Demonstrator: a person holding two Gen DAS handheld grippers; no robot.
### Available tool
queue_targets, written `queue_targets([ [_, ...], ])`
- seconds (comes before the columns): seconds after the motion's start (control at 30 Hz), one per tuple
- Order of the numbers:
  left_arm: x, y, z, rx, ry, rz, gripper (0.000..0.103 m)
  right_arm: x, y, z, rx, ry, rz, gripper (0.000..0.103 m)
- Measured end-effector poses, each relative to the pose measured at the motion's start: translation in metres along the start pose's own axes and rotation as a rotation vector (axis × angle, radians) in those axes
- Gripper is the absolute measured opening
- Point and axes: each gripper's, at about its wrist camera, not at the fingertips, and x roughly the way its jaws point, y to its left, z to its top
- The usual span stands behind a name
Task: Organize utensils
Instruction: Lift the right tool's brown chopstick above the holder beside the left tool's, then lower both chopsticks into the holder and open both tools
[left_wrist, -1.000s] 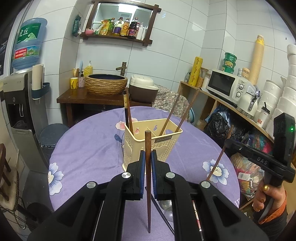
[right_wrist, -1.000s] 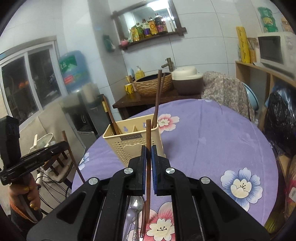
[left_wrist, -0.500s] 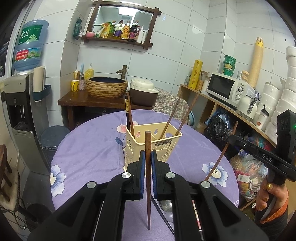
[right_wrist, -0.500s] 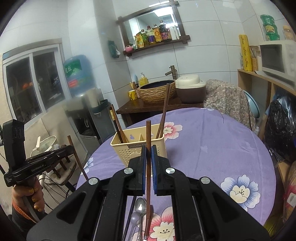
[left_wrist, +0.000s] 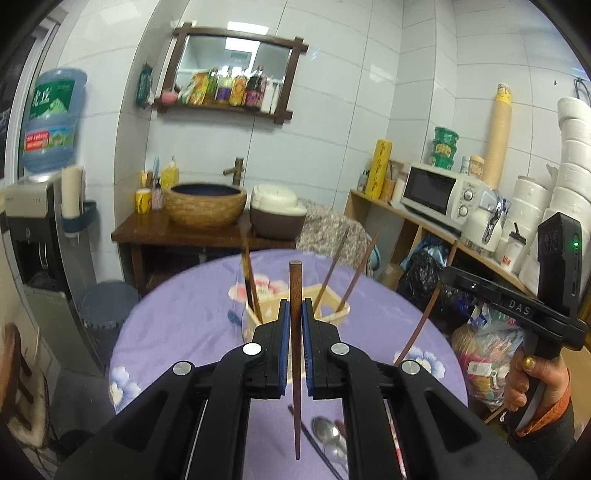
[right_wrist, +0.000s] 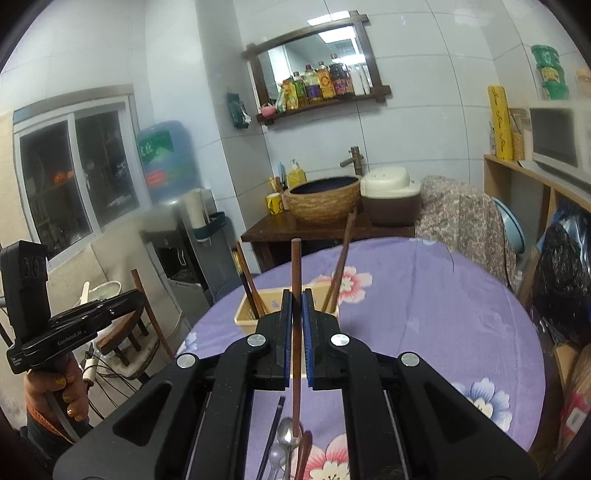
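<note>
The left gripper (left_wrist: 295, 314) pinches 1 brown chopstick (left_wrist: 295, 295) upright; the right gripper (right_wrist: 296, 314) pinches another chopstick (right_wrist: 296, 280). Both hang above the purple tablecloth (right_wrist: 424, 295), near the cream utensil caddy (left_wrist: 332, 312), which holds 3 chopsticks.

White letters "DAS" run along the side of the black right hand-held gripper (left_wrist: 517, 308) as seen from the left wrist. From the right wrist, the black left hand-held gripper (right_wrist: 70, 338) carries small white lettering reading "GenRobot.AI". The blue water jug's label (left_wrist: 50, 107) is too blurred to read.
</note>
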Motion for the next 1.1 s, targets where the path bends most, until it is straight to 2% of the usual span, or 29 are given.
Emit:
queue_targets([
  [0.23, 0.008, -0.014, 0.078, 0.033, -0.096, 0.015, 0.008, 0.010, 0.023, 0.078, -0.058, -0.105, -0.051, 0.006],
  [0.33, 0.019, -0.016, 0.104, 0.022, -0.139, 0.037, 0.008, 0.020, 0.028, 0.098, -0.062, -0.127, -0.079, 0.006],
  [0.43, 0.034, -0.017, 0.113, 0.027, -0.171, 0.083, 0.008, 0.036, 0.031, 0.106, -0.076, -0.140, -0.115, 0.006],
  [0.6, 0.069, -0.011, 0.091, 0.020, -0.129, 0.121, 0.008, 0.074, 0.027, 0.083, -0.078, -0.094, -0.137, 0.006],
  [0.73, 0.093, 0.000, 0.056, 0.017, -0.084, 0.166, 0.008, 0.098, 0.024, 0.055, -0.086, -0.048, -0.158, 0.006],
  [0.9, 0.110, 0.013, 0.024, -0.022, -0.007, 0.149, 0.008, 0.115, 0.018, 0.022, -0.088, 0.003, -0.177, 0.006],
  [1.1, 0.118, 0.018, 0.000, -0.036, 0.038, 0.136, 0.008, 0.126, 0.010, -0.004, -0.084, 0.040, -0.189, 0.006],
])
